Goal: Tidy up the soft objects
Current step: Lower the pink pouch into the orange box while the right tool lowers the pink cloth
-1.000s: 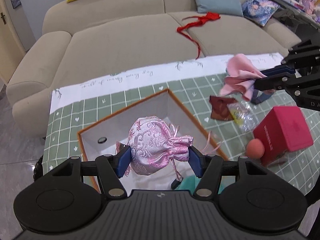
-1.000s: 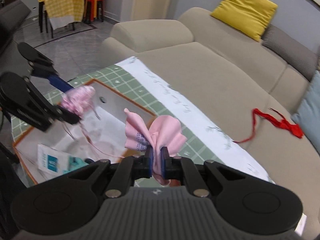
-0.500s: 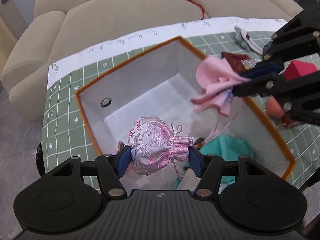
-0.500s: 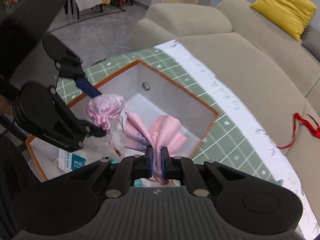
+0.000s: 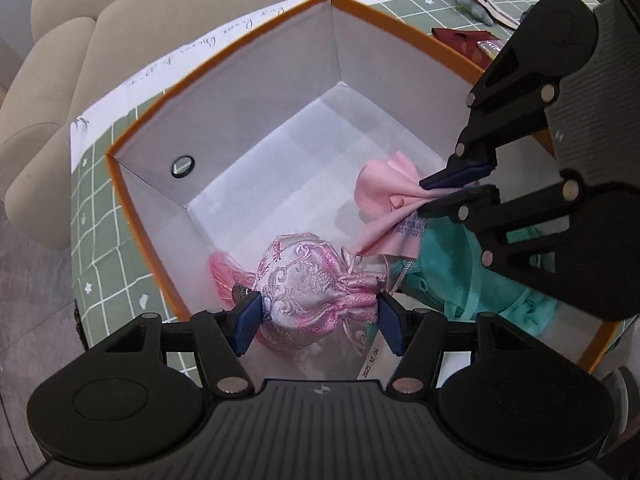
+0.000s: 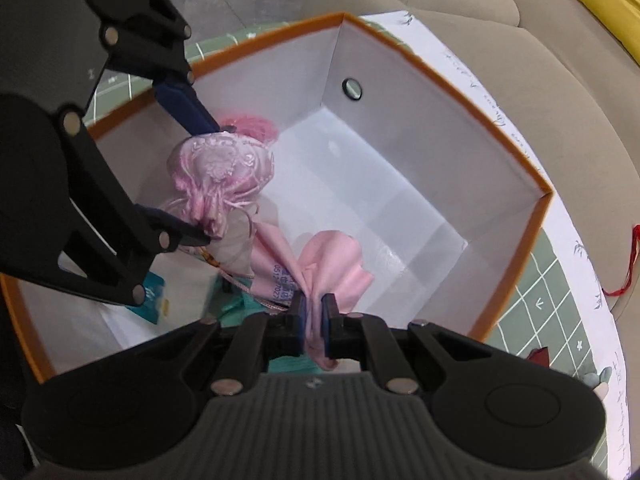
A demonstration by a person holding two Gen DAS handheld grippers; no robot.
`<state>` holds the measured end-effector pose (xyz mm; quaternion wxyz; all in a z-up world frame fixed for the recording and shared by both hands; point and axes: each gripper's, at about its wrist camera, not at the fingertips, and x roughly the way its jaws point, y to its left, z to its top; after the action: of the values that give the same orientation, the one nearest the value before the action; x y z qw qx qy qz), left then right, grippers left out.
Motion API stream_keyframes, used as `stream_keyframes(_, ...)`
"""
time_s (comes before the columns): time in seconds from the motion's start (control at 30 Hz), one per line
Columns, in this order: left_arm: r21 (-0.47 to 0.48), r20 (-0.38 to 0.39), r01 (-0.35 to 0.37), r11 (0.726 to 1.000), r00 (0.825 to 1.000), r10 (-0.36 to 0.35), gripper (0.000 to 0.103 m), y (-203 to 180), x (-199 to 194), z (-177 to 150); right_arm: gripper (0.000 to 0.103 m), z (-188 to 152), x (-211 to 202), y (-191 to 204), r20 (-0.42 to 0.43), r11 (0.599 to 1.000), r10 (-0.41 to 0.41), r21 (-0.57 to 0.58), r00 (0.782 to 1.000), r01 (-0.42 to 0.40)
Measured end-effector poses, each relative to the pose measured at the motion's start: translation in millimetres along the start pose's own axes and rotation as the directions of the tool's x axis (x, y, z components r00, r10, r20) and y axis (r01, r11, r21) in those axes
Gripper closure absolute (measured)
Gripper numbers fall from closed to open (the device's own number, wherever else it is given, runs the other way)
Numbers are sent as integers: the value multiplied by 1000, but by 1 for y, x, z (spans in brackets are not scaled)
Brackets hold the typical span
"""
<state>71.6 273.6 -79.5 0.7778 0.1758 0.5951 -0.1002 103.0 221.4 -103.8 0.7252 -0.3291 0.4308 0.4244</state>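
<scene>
Two soft items held inside the box (image 5: 400, 20), not yet released.
Left gripper (image 5: 318, 320) fingers clamped on brocade pouch (image 5: 312, 284), frame centre; right gripper (image 6: 314, 322) fingers pinched on pink cloth (image 6: 328, 256); teal garment (image 5: 448, 256) already in; items left on table (image 5: 420, 4), upper right.

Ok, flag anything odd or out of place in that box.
Nothing stands out. Left gripper holds the brocade pouch, right gripper the pink cloth, both inside the orange-rimmed box beside teal fabric.
</scene>
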Motion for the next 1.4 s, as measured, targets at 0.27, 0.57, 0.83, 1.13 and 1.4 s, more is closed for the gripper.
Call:
stream_keyframes(0.27,-2,5,32,999,999,-32,33,-3,8,2,97,2,21,-1,-15,1000,8,-12,1000,-8)
stream_keyframes(0.57,30,-3,1,1000,1000,-1,30,-9,9,4,95,-1,28,-4,-27,1000,6,-18,1000,-7)
stream_keyframes(0.83,49,-13,-35,998,999,36,21,-10,14,6,66,-4,25,-3,-18,999,-37,-38,999,37)
stream_keyframes(1.13,56,-28,-41,998,999,43,20,-11,3,8,61,-8,14,-3,-1,998,-22,-53,1000,22)
stream_keyframes(1.4,59,-16,-75,995,997,76,19,-13,-11,12,60,-6,-10,-7,37,998,-32,-47,999,34)
